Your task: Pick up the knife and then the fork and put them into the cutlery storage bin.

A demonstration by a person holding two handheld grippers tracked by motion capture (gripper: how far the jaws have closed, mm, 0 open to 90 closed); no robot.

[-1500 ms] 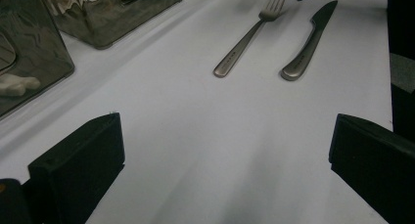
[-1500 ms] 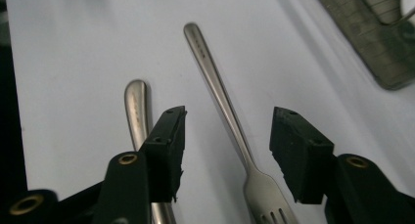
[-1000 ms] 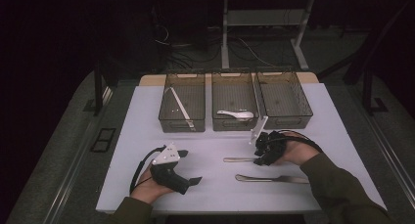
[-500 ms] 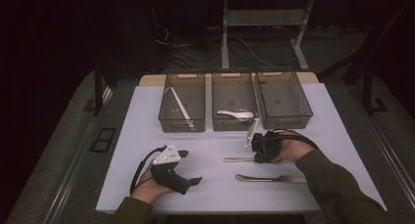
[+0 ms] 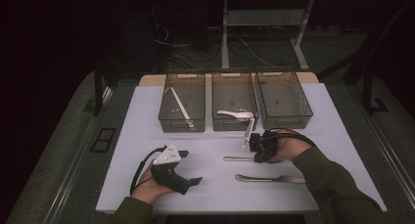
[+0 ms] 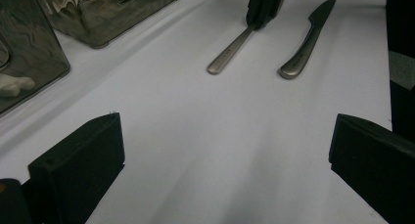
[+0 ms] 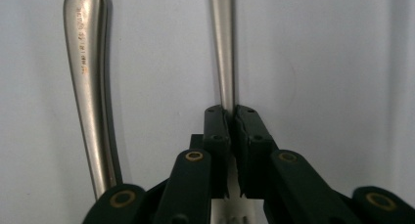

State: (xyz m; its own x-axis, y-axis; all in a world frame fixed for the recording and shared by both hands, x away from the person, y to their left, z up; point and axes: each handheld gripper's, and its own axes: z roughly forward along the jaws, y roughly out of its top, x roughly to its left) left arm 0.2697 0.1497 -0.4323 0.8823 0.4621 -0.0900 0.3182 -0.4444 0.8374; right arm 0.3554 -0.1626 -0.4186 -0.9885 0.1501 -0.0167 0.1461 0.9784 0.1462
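A steel utensil (image 5: 238, 159) lies on the white table (image 5: 147, 131), its handle pointing left. My right gripper (image 5: 257, 154) is shut on its thin neck; the jaws have just been closing with that neck (image 7: 226, 82) between them, and the pads (image 7: 216, 128) now press on it. The utensil's head is hidden under the gripper. A steel knife (image 5: 270, 178) lies just in front of it, apart. My left gripper (image 5: 192, 169) rests on the table at the front left, its jaws wide open around bare table (image 6: 227, 131).
Three clear bins stand in a row at the back: the left bin (image 5: 165, 117) holds a long white piece, the middle bin (image 5: 218, 122) a white spoon (image 5: 236, 114), the right bin (image 5: 308, 114) nothing I can make out. The table's front edge runs just below both hands.
The right gripper's jaws have come together on the steel utensil, and that hand has shifted slightly. The left hand has stayed put.
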